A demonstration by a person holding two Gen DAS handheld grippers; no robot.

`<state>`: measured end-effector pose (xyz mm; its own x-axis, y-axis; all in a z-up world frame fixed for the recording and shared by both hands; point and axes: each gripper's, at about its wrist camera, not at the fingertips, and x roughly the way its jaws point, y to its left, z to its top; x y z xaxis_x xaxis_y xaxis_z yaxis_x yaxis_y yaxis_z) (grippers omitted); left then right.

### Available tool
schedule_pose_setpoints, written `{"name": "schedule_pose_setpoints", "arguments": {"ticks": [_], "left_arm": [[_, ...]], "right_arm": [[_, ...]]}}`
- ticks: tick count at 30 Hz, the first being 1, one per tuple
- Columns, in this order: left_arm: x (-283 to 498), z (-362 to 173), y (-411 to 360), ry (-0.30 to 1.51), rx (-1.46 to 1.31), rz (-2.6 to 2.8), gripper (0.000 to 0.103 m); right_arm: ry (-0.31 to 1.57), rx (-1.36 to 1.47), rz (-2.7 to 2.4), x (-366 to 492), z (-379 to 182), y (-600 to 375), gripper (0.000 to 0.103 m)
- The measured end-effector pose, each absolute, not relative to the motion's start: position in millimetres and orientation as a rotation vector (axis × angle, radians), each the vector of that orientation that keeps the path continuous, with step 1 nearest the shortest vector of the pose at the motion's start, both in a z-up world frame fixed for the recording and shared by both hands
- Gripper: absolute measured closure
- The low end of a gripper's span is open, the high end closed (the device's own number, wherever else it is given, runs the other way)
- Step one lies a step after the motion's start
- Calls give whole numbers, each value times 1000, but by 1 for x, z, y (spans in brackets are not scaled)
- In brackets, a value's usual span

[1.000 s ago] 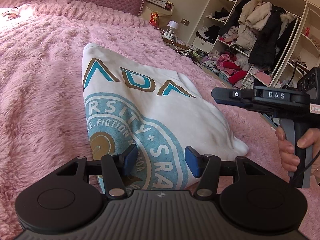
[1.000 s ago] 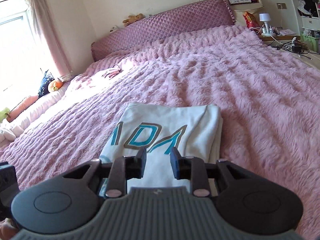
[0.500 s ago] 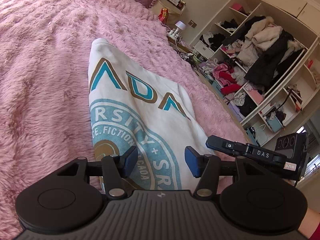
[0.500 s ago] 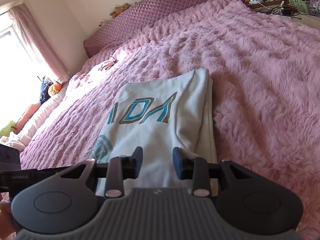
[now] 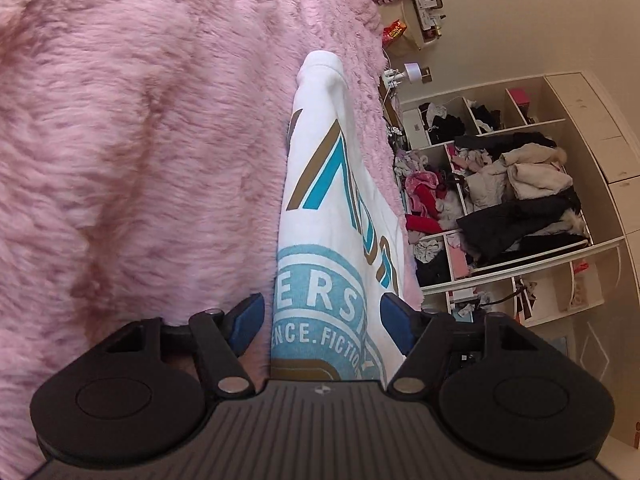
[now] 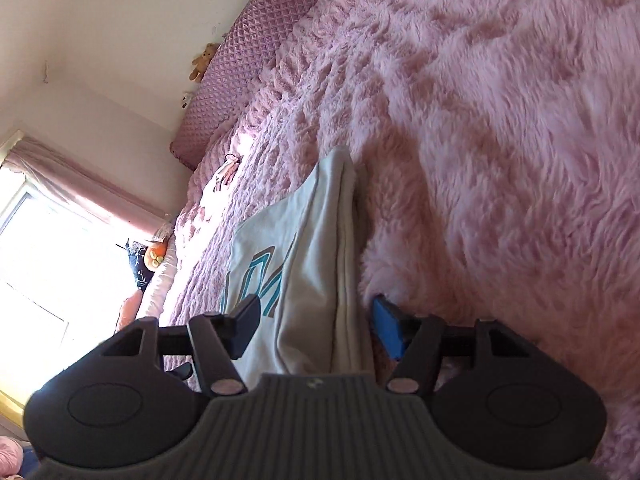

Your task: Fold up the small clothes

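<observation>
Tongs on both sides are wide and hold nothing. We tip the left tongs [image 5: 322, 322] and right tongs [image 6: 314, 324] sideways, one finger over and one under each long side of the white shirt [image 5: 332, 216] on the pink blanket [image 5: 140, 140]. Next, we think, we pinch both sides.

Shirt [image 5: 340, 216]: white, printed with teal letters edged in brown and a light-blue round seal with white lettering; it reads greyer in the right wrist view [image 6: 308, 248]. Bed cover [image 5: 140, 140]: pink, shaggy, mottled lighter and darker. Headboard [image 6: 260, 40]: mauve, quilted in a diamond grid. Curtain [image 6: 80, 192]: dusty pink. My left claw [image 5: 322, 326]: black frame, blue pads. My right claw [image 6: 316, 328]: the same black, one blue pad showing.
</observation>
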<state>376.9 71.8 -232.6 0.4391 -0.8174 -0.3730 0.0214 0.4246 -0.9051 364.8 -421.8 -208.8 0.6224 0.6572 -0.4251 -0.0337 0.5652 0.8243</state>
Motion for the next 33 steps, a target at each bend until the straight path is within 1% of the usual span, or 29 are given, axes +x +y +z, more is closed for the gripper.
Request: {"name": "schedule_pose_setpoints", "arguments": {"ticks": [3,8,11,14,15,16,17,18,20,21,22,23,24,25,33], "left_arm": [[393,-234,59,982,-987,-658,25],[413,-238,41,998,-990,-669,24],[420,-238,29,996,-968,-670,17],[420,-237,24,1000,-935,-663,15],[421,-236,23,1000,-930,-665,15],[421,-234,21,997,-925,-670,16],[418,-232,21,991,-917,-669,19],[417,-229,20,990,-909,-670,24],[415,-223,18,987,-888,-681,28],[414,-219,17,982,-875,-684,33],[412,-215,16,978,-854,-676,43],[411,-211,16,979,-842,-664,49],[411,-208,17,983,-831,-645,62],[410,-205,18,985,-832,-634,72],[396,-162,28,922,-803,-656,75]], "right_arm": [[828,934,492,378,-219,-417,43],[840,938,545,396,-222,-395,30],[853,914,554,408,-221,-378,26],[856,901,551,413,-222,-367,27],[853,894,541,413,-221,-365,34],[851,886,530,413,-220,-364,41],[852,872,514,412,-218,-363,58],[856,858,495,411,-216,-363,67],[846,855,475,406,-211,-367,73],[842,847,462,405,-208,-366,75],[841,833,454,403,-204,-365,75],[843,810,445,403,-199,-363,76],[846,789,434,402,-193,-361,76],[844,774,429,402,-187,-358,76],[795,744,455,390,-138,-348,79]]}}
